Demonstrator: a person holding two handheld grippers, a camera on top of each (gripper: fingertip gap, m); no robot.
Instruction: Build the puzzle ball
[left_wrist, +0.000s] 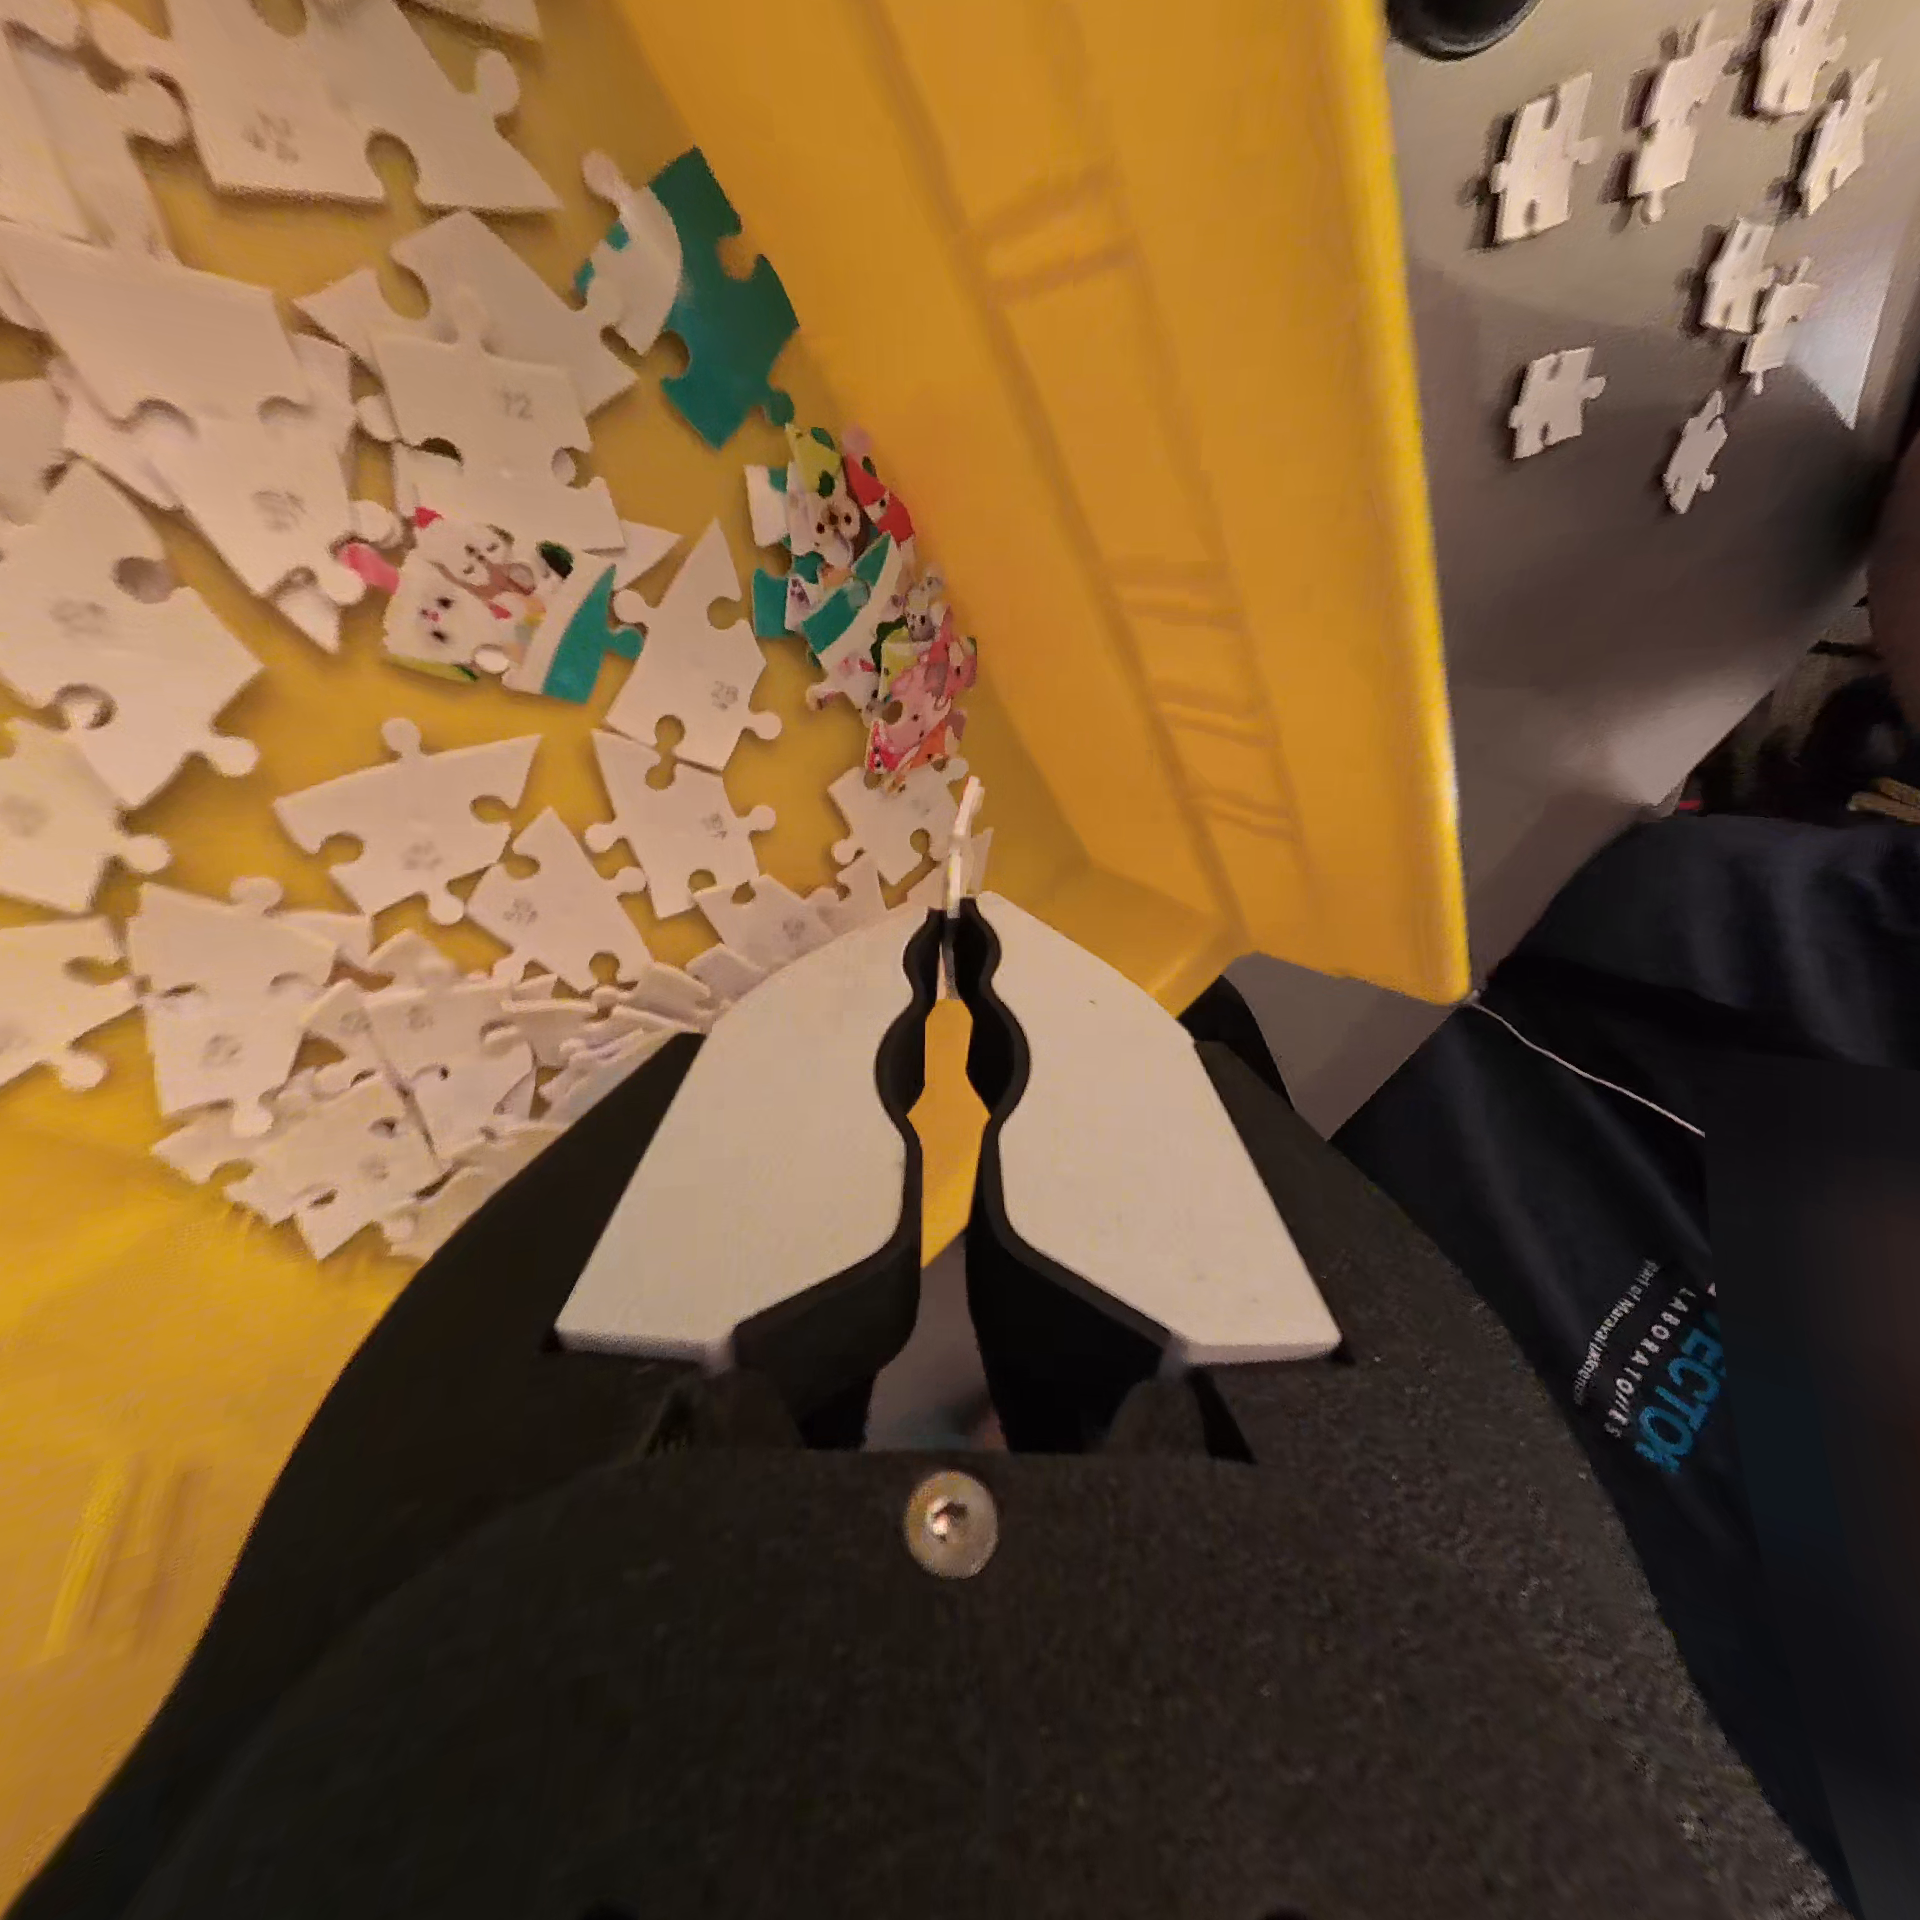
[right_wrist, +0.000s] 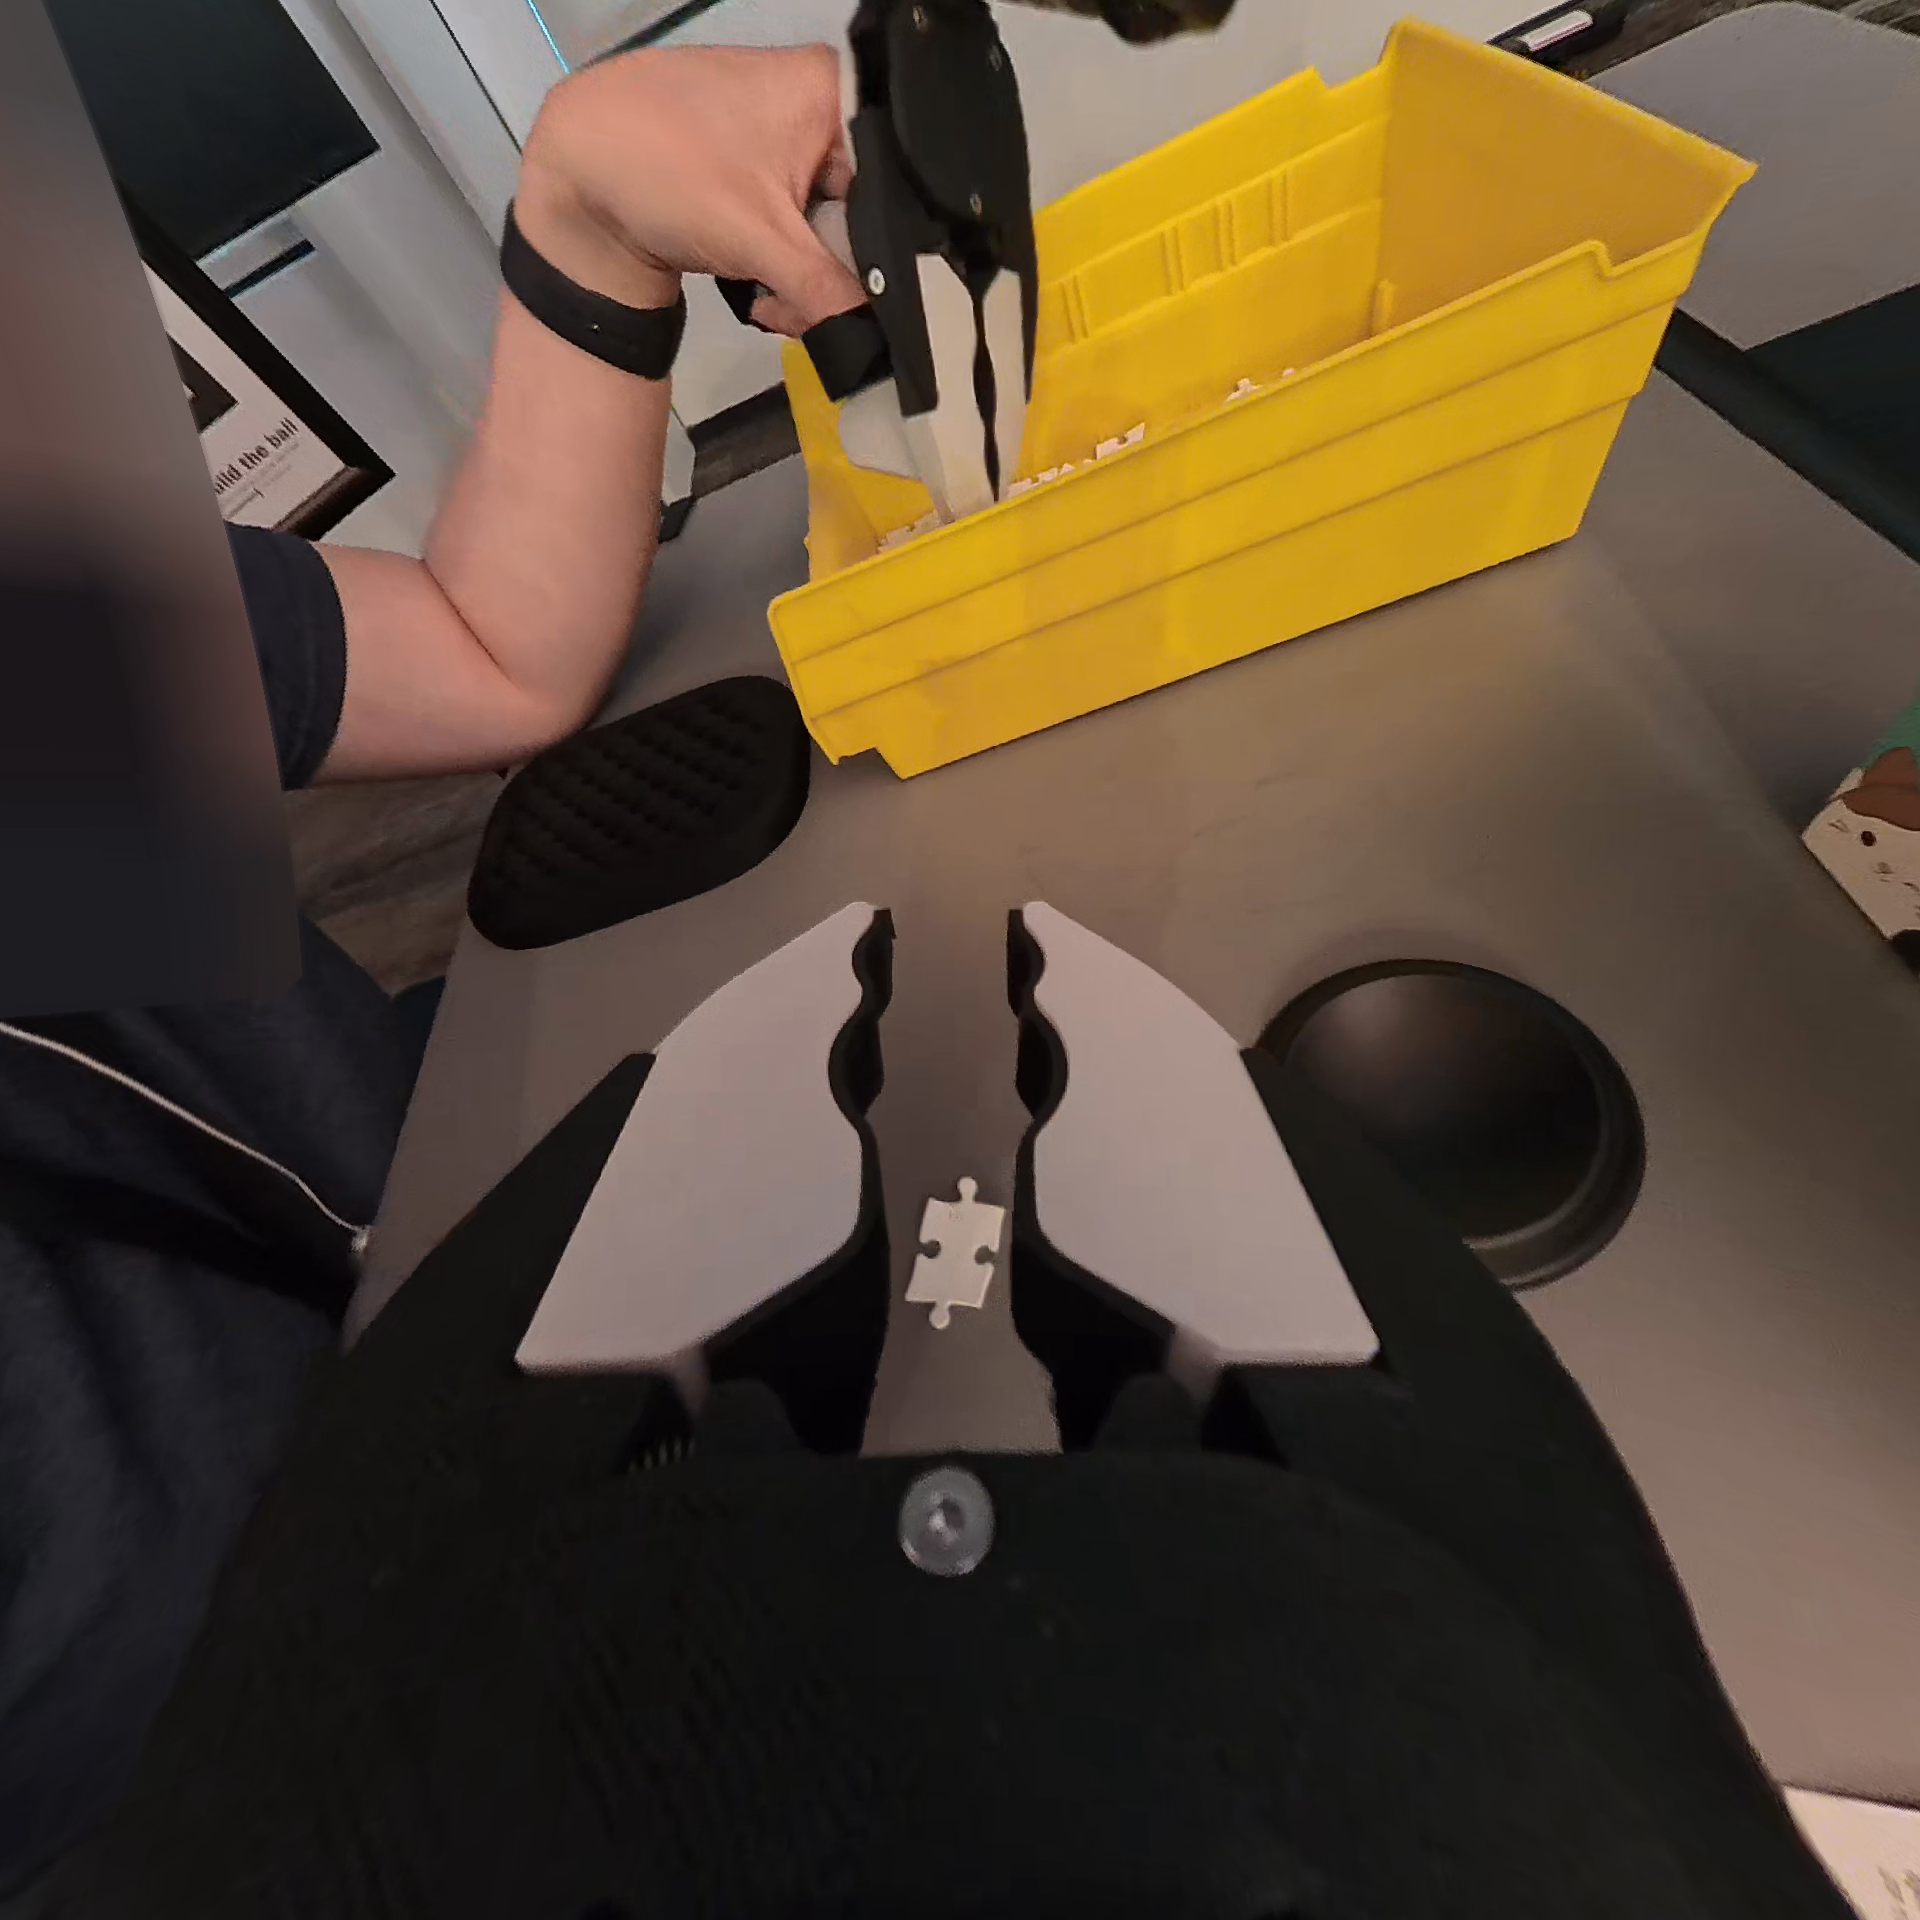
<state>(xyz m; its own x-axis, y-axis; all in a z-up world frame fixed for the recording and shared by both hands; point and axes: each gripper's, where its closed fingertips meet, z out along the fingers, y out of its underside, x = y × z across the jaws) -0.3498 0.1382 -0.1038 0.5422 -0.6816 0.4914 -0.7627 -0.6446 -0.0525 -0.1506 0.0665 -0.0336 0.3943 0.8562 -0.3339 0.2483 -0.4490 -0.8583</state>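
Note:
The yellow bin (left_wrist: 1091, 468) holds many loose puzzle pieces (left_wrist: 416, 831), most lying white side up, a few showing teal and cartoon print (left_wrist: 717, 301). My left gripper (left_wrist: 954, 920) is inside the bin, shut on a thin white puzzle piece (left_wrist: 964, 842) held edge-on at its tips. In the right wrist view the left gripper (right_wrist: 982, 488) reaches down into the bin (right_wrist: 1247, 582). My right gripper (right_wrist: 951, 935) is open and empty above the grey table, with one white puzzle piece (right_wrist: 956, 1252) lying on the table between its fingers.
Several white pieces (left_wrist: 1662, 260) lie on the grey table (right_wrist: 1299, 862) beside the bin. A black ribbed pad (right_wrist: 639, 810) and a black round dish (right_wrist: 1455, 1112) sit on the table. A person's forearm (right_wrist: 520, 499) and dark sleeve (left_wrist: 1662, 1143) are close. Across from one pair of fingers to the other is roughly 25 cm.

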